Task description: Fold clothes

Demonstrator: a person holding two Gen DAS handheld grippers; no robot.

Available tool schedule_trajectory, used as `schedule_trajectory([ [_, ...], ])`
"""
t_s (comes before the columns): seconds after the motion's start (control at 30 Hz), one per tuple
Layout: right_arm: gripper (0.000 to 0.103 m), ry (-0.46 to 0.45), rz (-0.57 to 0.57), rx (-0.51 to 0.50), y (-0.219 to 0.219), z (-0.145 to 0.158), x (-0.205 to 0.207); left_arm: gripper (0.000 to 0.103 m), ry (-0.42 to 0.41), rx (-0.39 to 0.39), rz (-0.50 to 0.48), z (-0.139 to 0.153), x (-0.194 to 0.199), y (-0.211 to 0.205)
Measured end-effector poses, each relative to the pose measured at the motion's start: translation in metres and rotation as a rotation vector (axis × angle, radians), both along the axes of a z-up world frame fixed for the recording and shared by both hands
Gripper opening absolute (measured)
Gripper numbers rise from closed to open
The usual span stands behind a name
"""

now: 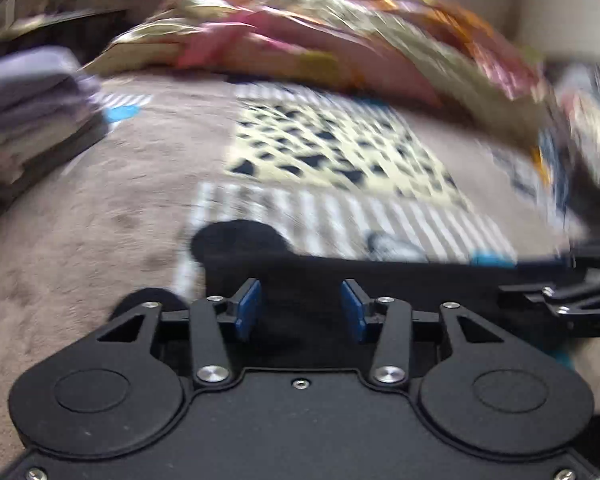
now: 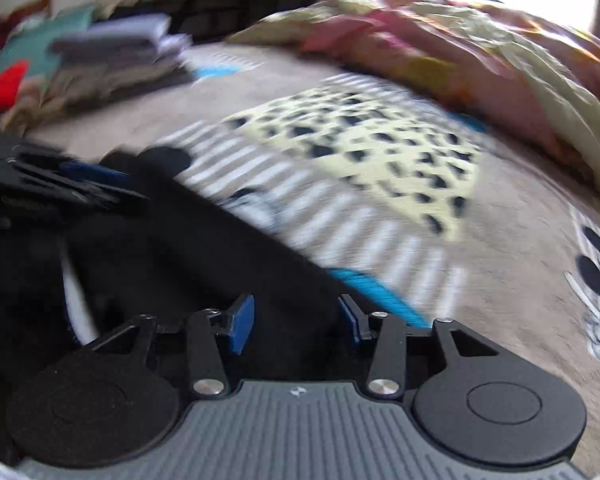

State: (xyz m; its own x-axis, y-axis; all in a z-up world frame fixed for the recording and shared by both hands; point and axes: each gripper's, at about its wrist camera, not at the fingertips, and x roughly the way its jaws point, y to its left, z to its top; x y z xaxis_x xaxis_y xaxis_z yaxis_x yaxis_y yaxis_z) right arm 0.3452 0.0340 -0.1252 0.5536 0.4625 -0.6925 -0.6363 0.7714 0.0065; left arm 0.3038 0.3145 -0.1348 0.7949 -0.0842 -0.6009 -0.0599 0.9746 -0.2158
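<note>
Hovering part-open, seemingly gripping nothing, each hand-held gripper (image 1: pixel 302 307) (image 2: pixel 296 322) overlooks the black garment's (image 1: pixel 340 280) edge on open blanket (image 1: pixel 100 208).

Blurred, fisheye-warped, backlit daylight glare

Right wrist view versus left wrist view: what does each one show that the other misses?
Only the right wrist view shows the red item at far left, the teal fabric beside it, and the black-and-white cartoon print at the blanket's right edge.

Only the left wrist view shows a blurred multicoloured cloth at its right edge.

Both show the black garment under open blue-padded jaws, the tan bed blanket with its yellow black-spotted patch, the stack of folded grey clothes, the floral quilt, and the other gripper: right gripper, left gripper.
</note>
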Motion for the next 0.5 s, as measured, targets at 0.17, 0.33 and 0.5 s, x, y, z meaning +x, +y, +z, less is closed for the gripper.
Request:
schedule_trajectory([
  [0.17, 0.045, -0.035, 0.080, 0.048, -0.001, 0.002, -0.010, 0.044, -0.030, -0.103, -0.090, 0.003, -0.005, 0.014],
  [0.33, 0.044, -0.044, 0.204, -0.060, 0.050, -0.011, -0.008, 0.038, 0.099, 0.104, -0.141, -0.020, 0.012, -0.014],
  [0.5, 0.044, 0.033, 0.115, -0.027, 0.063, -0.010, 0.025, 0.036, 0.082, 0.136, -0.061, -0.014, 0.022, -0.019],
])
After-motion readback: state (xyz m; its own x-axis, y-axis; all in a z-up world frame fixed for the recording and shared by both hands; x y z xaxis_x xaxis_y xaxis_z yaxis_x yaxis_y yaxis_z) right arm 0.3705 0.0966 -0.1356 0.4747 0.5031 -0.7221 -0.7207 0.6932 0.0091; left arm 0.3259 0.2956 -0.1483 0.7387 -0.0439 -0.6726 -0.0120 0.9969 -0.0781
